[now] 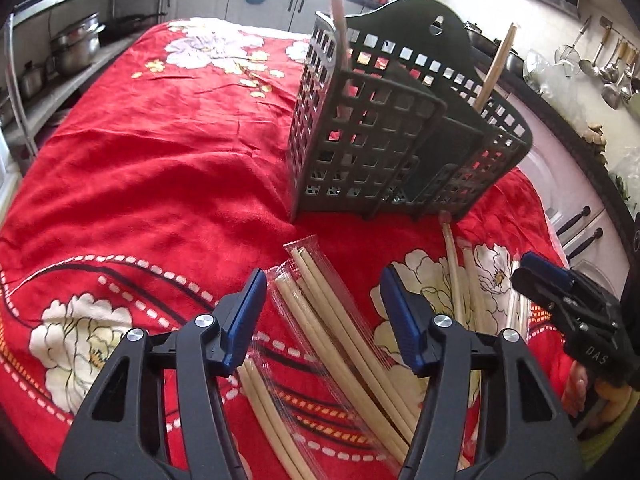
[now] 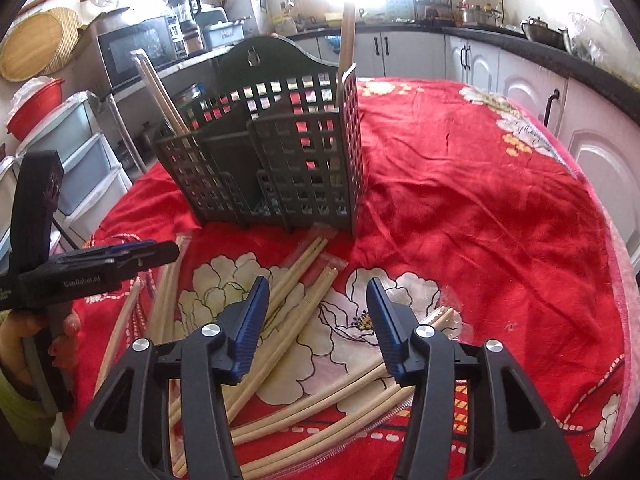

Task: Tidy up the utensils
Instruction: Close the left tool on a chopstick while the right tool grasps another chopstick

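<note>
left wrist view: the left gripper [image 1: 324,320] hangs over the red cloth [image 1: 160,168] with its blue pads spread wide and nothing between them. right below and between the pads lie wrapped chopsticks [image 1: 340,320], pale sticks in clear sleeves, running back under the tool. ahead of the pads and a bit to the right stands the dark holder [image 1: 380,152], a gridded caddy with compartments, upright on the cloth. one stick [image 1: 494,68] leans out of its right part, and a pale handle [image 1: 338,12] rises from its left rear corner; which compartment each sits in i can't tell. off to the right, low, the right gripper [image 1: 536,276] shows from the side. right wrist view: the right gripper [image 2: 316,320] is also wide apart and empty, held above a loose heap of chopsticks [image 2: 296,280] that fans out under and ahead of the pads. the holder [image 2: 272,152] stands straight ahead of the pads, just beyond the sticks' far tips. to the left, the left gripper [image 2: 132,256] shows edge-on, with more sticks lying beneath it.
</note>
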`<action>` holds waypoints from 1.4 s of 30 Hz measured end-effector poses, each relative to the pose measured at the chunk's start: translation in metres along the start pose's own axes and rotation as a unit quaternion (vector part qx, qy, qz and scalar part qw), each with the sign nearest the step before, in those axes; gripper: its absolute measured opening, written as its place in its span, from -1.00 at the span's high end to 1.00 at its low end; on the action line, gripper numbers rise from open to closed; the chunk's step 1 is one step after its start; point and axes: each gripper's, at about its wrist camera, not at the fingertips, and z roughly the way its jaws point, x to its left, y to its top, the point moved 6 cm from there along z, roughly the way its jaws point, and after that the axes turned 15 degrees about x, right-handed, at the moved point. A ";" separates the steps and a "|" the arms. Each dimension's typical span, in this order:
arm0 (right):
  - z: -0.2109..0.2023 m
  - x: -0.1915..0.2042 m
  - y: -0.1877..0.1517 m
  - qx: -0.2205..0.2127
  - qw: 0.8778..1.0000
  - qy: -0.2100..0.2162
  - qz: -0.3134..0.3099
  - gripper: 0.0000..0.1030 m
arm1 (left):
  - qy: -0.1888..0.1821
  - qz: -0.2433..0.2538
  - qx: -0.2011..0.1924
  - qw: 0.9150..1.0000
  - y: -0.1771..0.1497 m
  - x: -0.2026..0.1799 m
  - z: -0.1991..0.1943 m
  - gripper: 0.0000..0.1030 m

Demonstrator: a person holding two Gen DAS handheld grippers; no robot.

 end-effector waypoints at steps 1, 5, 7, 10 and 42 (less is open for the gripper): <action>0.003 0.000 0.000 0.004 1.000 0.000 0.001 0.12 | 0.000 -0.002 0.003 1.000 0.001 0.001 0.001 0.02; 0.017 -0.003 0.005 0.024 1.000 0.000 0.008 0.20 | 0.001 -0.003 0.013 1.000 0.009 0.003 0.008 0.04; 0.025 -0.004 0.007 0.034 0.999 -0.002 0.010 0.22 | 0.004 0.000 0.014 1.000 0.011 0.003 0.009 0.04; 0.038 -0.006 0.011 0.052 0.999 -0.001 0.015 0.27 | 0.005 0.001 0.019 1.000 0.016 0.003 0.012 0.13; -0.015 -0.035 0.042 -0.029 0.992 0.100 0.077 0.85 | -0.019 0.036 -0.040 0.998 0.032 -0.035 -0.044 0.94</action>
